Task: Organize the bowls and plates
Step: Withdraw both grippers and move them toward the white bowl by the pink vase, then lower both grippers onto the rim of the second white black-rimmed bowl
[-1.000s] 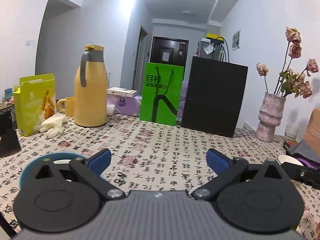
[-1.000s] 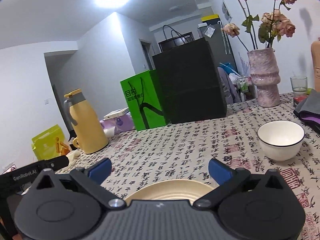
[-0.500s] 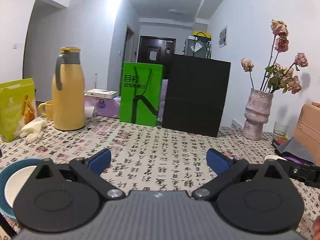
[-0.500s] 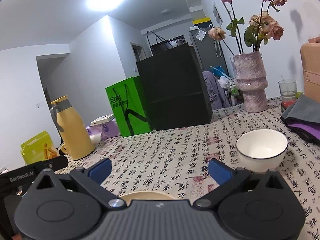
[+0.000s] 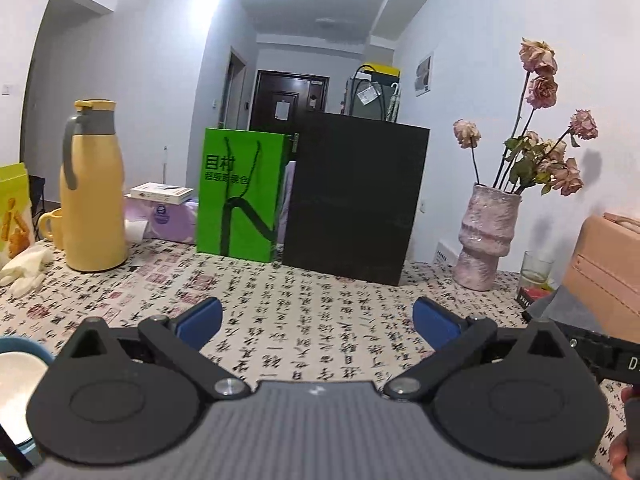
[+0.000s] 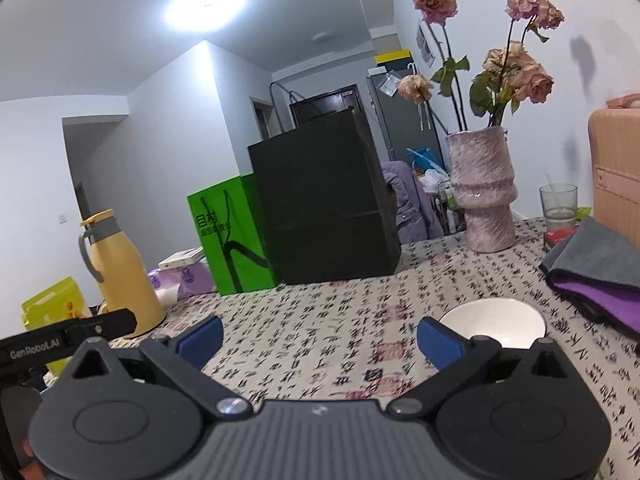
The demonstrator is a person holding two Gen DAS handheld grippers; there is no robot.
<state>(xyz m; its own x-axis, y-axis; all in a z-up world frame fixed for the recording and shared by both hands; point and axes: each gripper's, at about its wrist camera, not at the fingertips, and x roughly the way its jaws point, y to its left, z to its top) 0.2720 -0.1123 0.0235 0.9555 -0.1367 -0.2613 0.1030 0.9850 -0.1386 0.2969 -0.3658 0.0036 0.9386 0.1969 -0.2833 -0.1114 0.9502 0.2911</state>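
A white bowl with a dark rim (image 6: 496, 322) sits on the patterned tablecloth (image 6: 340, 320), just right of and behind my right gripper's right finger. My right gripper (image 6: 318, 340) is open and empty above the cloth. In the left wrist view a blue-rimmed bowl with a white inside (image 5: 16, 388) lies at the lower left, partly hidden by the gripper body. My left gripper (image 5: 316, 322) is open and empty over bare cloth. The cream plate is out of view.
At the back stand a yellow thermos (image 5: 90, 188), a green bag (image 5: 238, 196), a black bag (image 5: 352, 200) and a pink vase with dried roses (image 5: 486, 236). A glass (image 6: 558, 202), folded grey and purple cloths (image 6: 596, 268) and a tan case (image 6: 618, 172) are at the right.
Both grippers have tilted up and shifted right. The cream plate has dropped out of the right wrist view. The white bowl now sits lower, by the right finger. The blue-rimmed bowl has slid left.
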